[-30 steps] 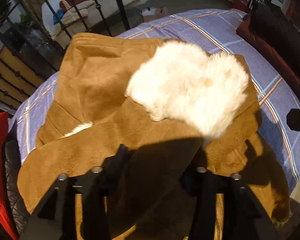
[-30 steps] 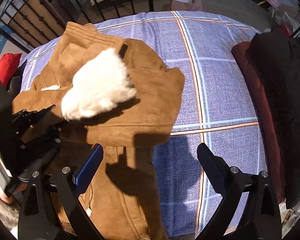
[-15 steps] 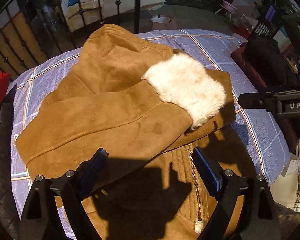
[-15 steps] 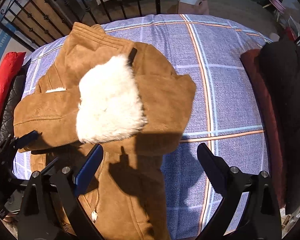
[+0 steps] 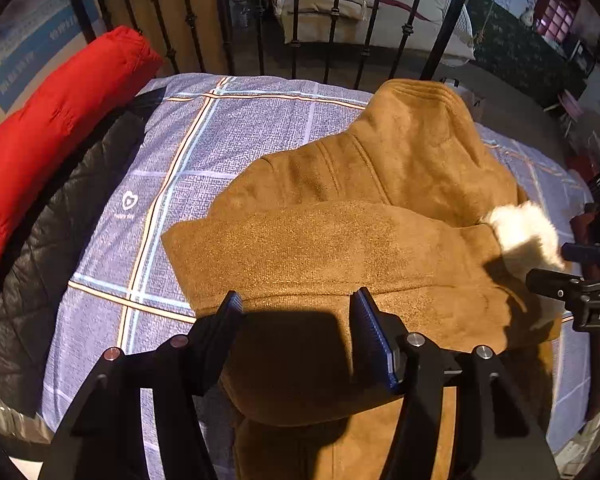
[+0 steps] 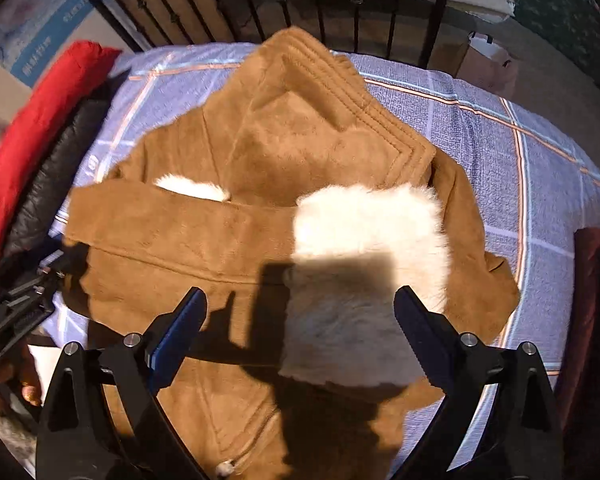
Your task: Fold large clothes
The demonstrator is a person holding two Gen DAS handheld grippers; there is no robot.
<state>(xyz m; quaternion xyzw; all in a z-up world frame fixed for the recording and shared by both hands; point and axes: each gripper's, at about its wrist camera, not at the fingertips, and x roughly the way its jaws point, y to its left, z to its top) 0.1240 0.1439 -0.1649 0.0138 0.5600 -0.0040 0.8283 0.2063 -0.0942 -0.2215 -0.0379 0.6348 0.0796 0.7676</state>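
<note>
Red jacket and black quilted one sit along the bed's left edge. Tan suede coat lies mid-bed on the plaid sheet, sleeves crossed over the chest, white fur cuff on top at right. Judged heavy, thick, limp but bulky; suede grips well, fur slips. Best hold: hem or shoulder seams, not the cuff. Left tool hovers over the folded sleeve, fingers spread, empty. Right tool hangs above the cuff, wide apart, holding nothing.
</note>
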